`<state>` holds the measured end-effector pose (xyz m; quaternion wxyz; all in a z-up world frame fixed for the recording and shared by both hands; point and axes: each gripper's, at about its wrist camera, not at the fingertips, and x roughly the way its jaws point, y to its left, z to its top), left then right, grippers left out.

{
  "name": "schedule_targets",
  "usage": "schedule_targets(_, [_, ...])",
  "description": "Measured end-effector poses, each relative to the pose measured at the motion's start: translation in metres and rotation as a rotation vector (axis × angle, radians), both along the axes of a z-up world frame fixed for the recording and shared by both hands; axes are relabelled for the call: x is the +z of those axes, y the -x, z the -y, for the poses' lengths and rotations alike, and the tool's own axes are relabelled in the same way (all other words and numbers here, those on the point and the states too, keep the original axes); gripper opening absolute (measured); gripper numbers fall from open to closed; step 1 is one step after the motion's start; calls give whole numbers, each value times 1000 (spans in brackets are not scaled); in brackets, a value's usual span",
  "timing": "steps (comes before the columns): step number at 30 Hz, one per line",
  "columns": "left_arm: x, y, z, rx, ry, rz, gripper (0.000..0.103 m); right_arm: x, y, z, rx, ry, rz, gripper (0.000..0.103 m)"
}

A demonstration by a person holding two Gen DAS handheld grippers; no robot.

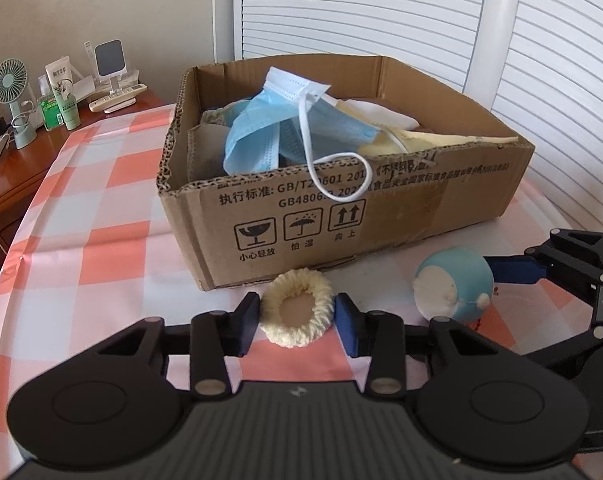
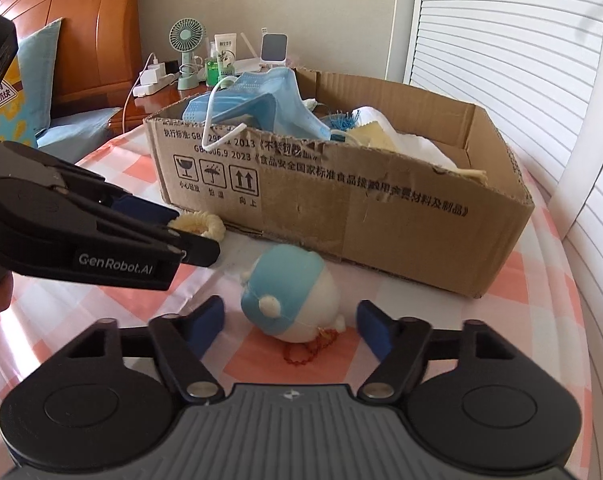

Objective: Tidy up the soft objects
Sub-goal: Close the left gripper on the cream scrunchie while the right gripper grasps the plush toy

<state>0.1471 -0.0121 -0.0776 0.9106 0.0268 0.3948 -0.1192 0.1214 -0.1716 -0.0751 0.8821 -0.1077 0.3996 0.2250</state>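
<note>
Before the cardboard box [image 1: 341, 216], left gripper [image 1: 297, 316] pinching scrunchie [image 1: 297, 312]; right gripper [image 2: 289, 324] spread around plush [image 2: 289, 300].

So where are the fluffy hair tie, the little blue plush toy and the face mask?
Cream scrunchie [image 1: 296, 309], left wrist view, its knitted ring.
Blue-and-white plush toy [image 2: 287, 286], right wrist view, its blue cap.
Blue face mask [image 1: 257, 120], left wrist view, its pleated panel.

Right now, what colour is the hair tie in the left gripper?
Cream, a fuzzy knitted ring: the hair tie shows best in the left wrist view, pinched in the left gripper.

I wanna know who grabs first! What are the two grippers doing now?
Left gripper: closed on the cream scrunchie.
Right gripper: open around the plush toy, not pressing it.
</note>
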Motion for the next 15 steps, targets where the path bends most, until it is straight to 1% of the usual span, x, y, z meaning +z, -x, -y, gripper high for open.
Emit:
schedule_targets(1, [0, 0, 0, -2, -1, 0, 40, 0, 0, 0, -2, 2, 4, 71])
schedule_targets(7, [0, 1, 0, -3, -1, 0, 40, 1, 2, -6, 16, 46, 50, 70])
schedule_targets(9, [0, 1, 0, -3, 0, -1, 40, 2, 2, -8, 21, 55, 62, 62])
schedule_targets(10, [0, 1, 0, -3, 1, -2, 39, 2, 2, -9, 22, 62, 56, 54])
schedule_targets(13, [1, 1, 0, -14, 5, -10, 35, 5, 3, -10, 22, 60, 48, 53])
schedule_targets(15, [2, 2, 2, -24, 4, -13, 34, 8, 5, -9, 23, 50, 46, 53])
